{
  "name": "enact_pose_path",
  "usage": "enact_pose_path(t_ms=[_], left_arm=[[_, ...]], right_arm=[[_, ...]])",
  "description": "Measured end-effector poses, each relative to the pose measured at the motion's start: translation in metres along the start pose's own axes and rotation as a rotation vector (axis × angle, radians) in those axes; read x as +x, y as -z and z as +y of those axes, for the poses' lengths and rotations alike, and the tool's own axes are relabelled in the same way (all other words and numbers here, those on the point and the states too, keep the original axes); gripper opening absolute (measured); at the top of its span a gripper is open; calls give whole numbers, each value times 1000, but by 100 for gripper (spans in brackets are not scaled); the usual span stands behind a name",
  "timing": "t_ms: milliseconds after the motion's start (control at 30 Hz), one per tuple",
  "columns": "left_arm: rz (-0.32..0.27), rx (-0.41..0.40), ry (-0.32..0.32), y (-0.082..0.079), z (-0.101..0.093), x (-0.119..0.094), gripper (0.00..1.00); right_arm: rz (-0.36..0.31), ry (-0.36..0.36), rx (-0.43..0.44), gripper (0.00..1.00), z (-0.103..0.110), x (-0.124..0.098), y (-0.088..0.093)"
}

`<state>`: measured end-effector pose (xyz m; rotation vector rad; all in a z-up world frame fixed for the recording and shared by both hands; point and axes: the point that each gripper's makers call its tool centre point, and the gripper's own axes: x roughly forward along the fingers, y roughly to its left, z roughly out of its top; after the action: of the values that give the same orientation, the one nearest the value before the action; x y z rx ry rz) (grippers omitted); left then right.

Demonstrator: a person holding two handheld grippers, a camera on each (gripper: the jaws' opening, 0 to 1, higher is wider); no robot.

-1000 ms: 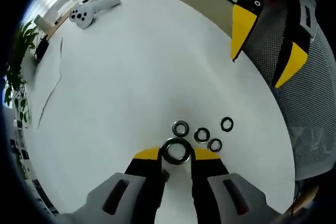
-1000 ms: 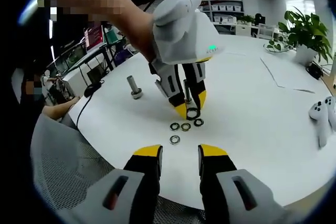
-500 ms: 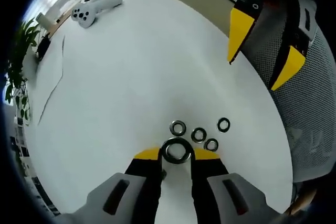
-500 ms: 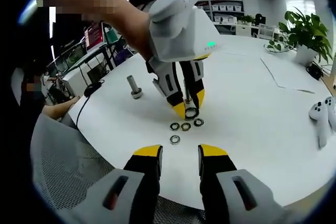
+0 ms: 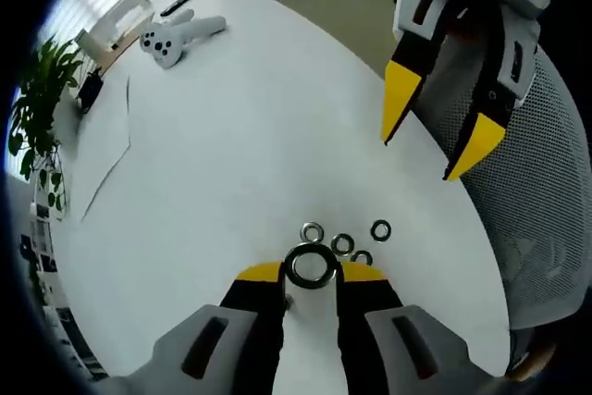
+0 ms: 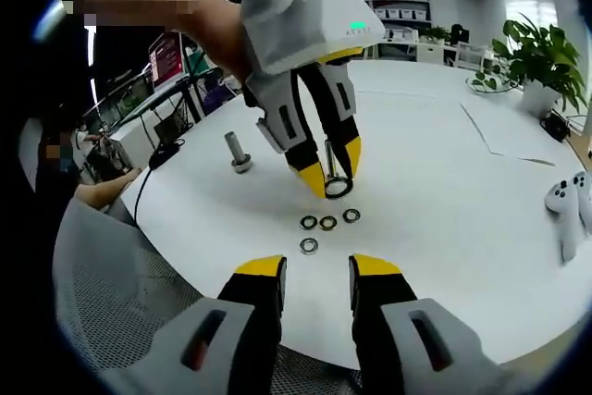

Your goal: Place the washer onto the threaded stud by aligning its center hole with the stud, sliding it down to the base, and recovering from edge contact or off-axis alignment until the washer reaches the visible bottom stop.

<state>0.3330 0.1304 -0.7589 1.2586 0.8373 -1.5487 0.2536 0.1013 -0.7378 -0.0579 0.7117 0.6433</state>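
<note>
My left gripper [image 5: 311, 270] is shut on a dark metal washer [image 5: 311, 266], which lies flat between its yellow tips. In the right gripper view the left gripper [image 6: 330, 182] hangs a little above the white table [image 6: 444, 219], holding that washer [image 6: 339, 187] over several loose washers [image 6: 328, 223]. The grey threaded stud [image 6: 238, 152] stands upright to their left, apart from the held washer. Near the table's front edge my right gripper [image 6: 317, 270] is open, with nothing between its tips. It also appears as the right gripper [image 5: 435, 131] at the upper right of the left gripper view.
Several loose washers [image 5: 342, 245] lie just beyond the left jaws. A white controller [image 6: 566, 203] rests near the right edge, also seen as the controller [image 5: 176, 36]. A sheet of paper [image 6: 518, 131] and a potted plant [image 6: 541, 67] are at the back. A mesh chair [image 5: 527, 228] stands by the table edge.
The left gripper has risen off the table with the washer still held, so the loose washers look farther below. The right gripper has stayed where it was.
</note>
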Motion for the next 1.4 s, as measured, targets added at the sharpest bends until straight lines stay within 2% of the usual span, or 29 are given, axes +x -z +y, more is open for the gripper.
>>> enact_pose_path(t_ms=[200,367,633,867,1267,1400], left_arm=[[-16,-1,-21,1,-7,-20,18],[-15,-10,-36,10,-12,-35,18],[-7,-57,-63,37,-21,-56,18],[2,-137,-87,70,-28,-72,19],[31,-254,-107,120,-39,-88,19],[32,-291,-114,132,-42,-94,19]], right_arm=[[4,0,-5,30,0,0,1],[12,1,-13,30,1,1,1],[22,5,-21,30,0,1,3],[32,6,-29,30,0,1,5],[43,8,-40,30,0,1,6],[45,6,-41,30,1,1,6]])
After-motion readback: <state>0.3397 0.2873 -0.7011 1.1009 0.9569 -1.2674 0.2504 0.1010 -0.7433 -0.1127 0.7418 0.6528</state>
